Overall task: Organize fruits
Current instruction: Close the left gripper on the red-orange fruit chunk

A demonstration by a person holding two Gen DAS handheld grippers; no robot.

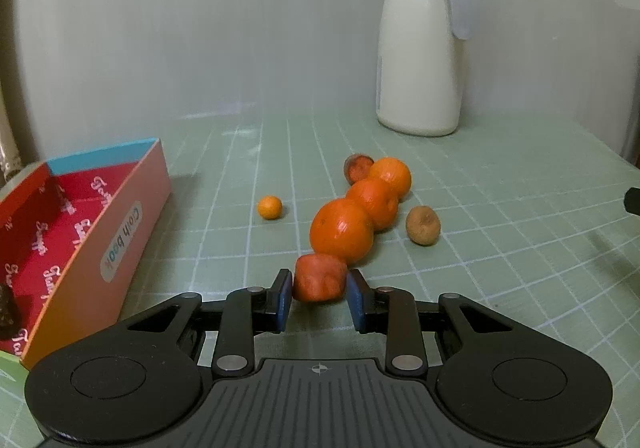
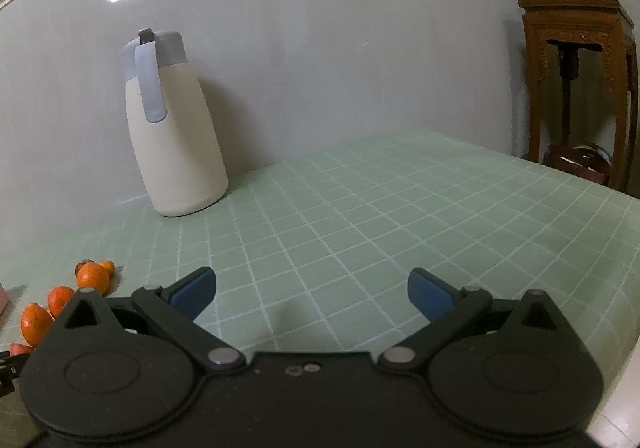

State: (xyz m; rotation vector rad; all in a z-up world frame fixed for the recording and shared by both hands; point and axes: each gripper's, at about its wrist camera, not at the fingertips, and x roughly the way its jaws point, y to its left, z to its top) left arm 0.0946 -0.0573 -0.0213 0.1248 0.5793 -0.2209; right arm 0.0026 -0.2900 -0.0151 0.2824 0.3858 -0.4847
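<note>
My left gripper (image 1: pixel 320 290) is shut on a small reddish-orange fruit (image 1: pixel 320 280) that rests on the green grid mat, one blue pad against each side. Just beyond it, three oranges (image 1: pixel 341 230) lie touching in a row that runs away to the right. A dark reddish fruit (image 1: pixel 357 167) sits at the row's far end, a brown fruit (image 1: pixel 423 225) to its right and a tiny orange (image 1: pixel 269 207) to its left. My right gripper (image 2: pixel 310 284) is open over bare mat, with the oranges (image 2: pixel 93 276) far off to its left.
An open red box (image 1: pixel 120 232) labelled "Cloth book" stands at the left, with something dark (image 1: pixel 6 312) in its near corner. A cream jug with a grey lid (image 1: pixel 420 48) stands by the back wall. A wooden stand (image 2: pixel 580 88) is beyond the mat's right edge.
</note>
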